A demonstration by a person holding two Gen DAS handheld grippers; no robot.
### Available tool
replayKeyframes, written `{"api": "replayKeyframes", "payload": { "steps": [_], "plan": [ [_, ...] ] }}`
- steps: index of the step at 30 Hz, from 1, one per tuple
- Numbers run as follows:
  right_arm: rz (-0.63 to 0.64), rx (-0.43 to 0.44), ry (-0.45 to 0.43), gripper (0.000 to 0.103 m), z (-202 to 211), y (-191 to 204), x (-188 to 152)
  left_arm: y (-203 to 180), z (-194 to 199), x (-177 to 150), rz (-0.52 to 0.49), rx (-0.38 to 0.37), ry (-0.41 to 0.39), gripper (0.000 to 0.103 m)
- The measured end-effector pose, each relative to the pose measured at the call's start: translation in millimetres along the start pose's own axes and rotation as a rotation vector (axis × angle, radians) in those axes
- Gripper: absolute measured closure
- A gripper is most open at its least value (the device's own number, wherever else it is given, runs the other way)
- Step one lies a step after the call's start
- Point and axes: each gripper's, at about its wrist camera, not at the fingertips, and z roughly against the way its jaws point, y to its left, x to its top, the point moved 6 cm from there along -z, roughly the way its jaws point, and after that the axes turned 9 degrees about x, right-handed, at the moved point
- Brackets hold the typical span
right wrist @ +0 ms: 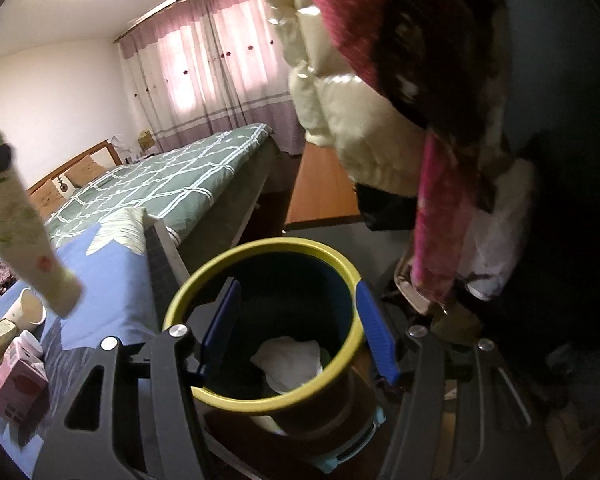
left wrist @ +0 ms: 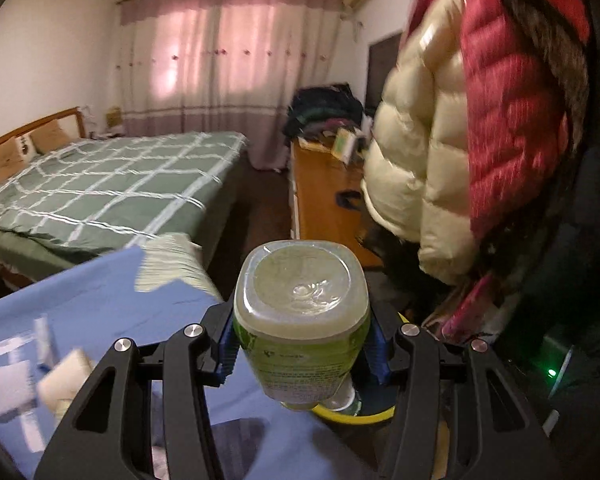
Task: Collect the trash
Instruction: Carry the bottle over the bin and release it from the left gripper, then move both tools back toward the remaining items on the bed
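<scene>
Below, the left gripper [left wrist: 302,344] pinches a green plastic bottle [left wrist: 302,320], its blue pads pressed on both sides, held above the blue bedding [left wrist: 100,304]. Its base faces the lens. Right gripper [right wrist: 296,336]: jaws spread and empty, poised over the yellow-rimmed bin [right wrist: 204,280] containing crumpled white paper [right wrist: 290,358].

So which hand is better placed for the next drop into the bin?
Left. The left gripper is shut on the bottle, with the bin just below it. The right gripper is open and empty over the bin.
</scene>
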Motion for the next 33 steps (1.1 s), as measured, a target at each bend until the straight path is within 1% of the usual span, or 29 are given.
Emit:
{"api": "replayKeyframes", "payload": {
  "steps": [1,4,7,12,14,15,16,18,20,21,22,24,26,27,30,33],
  "plan": [
    [-0.008,0.000,0.005,0.046,-1.2,-4.9,-1.5,-14.4,-15.6,-2.9,-0.013,-0.008,0.023,0.052],
    [-0.029,-0.004,0.008,0.046,-2.0,-16.6,-3.0,-39.5,-51.8,-14.4,-0.032,-0.027,0.075,0.052],
    [-0.040,-0.011,0.005,0.046,-2.0,-24.4,-2.2,-57.4,-81.3,-24.6,-0.046,-0.032,0.119,0.052],
    [-0.054,-0.032,0.005,0.046,-3.3,-35.7,-3.1,-68.1,-112.8,-38.5,-0.054,-0.024,0.164,0.052],
    [-0.056,-0.034,0.012,0.046,-5.4,-35.9,-4.4,-71.1,-122.5,-45.5,-0.064,-0.014,0.196,0.050],
    [-0.056,-0.034,0.014,0.046,-5.6,-34.4,-4.7,-70.3,-124.2,-47.9,-0.062,-0.002,0.203,0.037],
    [-0.052,-0.033,0.016,0.045,-6.0,-32.4,-5.2,-68.3,-122.1,-49.1,-0.058,0.011,0.195,0.027],
    [-0.043,-0.032,0.017,0.045,-6.1,-26.9,-4.5,-62.6,-112.8,-46.4,-0.053,0.023,0.165,0.024],
    [-0.036,-0.025,0.019,0.044,-6.3,-21.6,-4.4,-53.8,-95.6,-41.7,-0.053,0.030,0.132,0.023],
    [-0.031,-0.022,0.020,0.044,-7.1,-20.6,-2.2,-48.9,-87.1,-39.4,-0.046,0.031,0.118,0.020],
    [-0.021,-0.020,0.018,0.044,-6.6,-16.0,-1.7,-39.3,-72.0,-35.8,-0.027,0.032,0.092,0.017],
    [-0.010,-0.013,0.017,0.043,-5.0,-10.6,-0.8,-22.3,-48.1,-29.9,0.001,0.038,0.057,0.014],
    [0.001,-0.004,0.016,0.043,-3.8,-1.4,-0.6,3.5,-17.6,-23.9,0.032,0.058,0.006,0.011],
    [0.009,-0.001,0.016,0.042,-3.6,3.7,0.0,16.6,-4.5,-22.8,0.045,0.078,-0.018,0.009],
    [0.027,0.028,0.020,0.042,-3.5,21.4,1.5,65.5,35.4,-23.2,0.086,0.166,-0.086,0.005],
    [0.060,0.049,0.023,0.041,-4.0,43.8,1.2,127.8,73.7,-34.6,0.146,0.278,-0.134,0.005]
  ]
}}
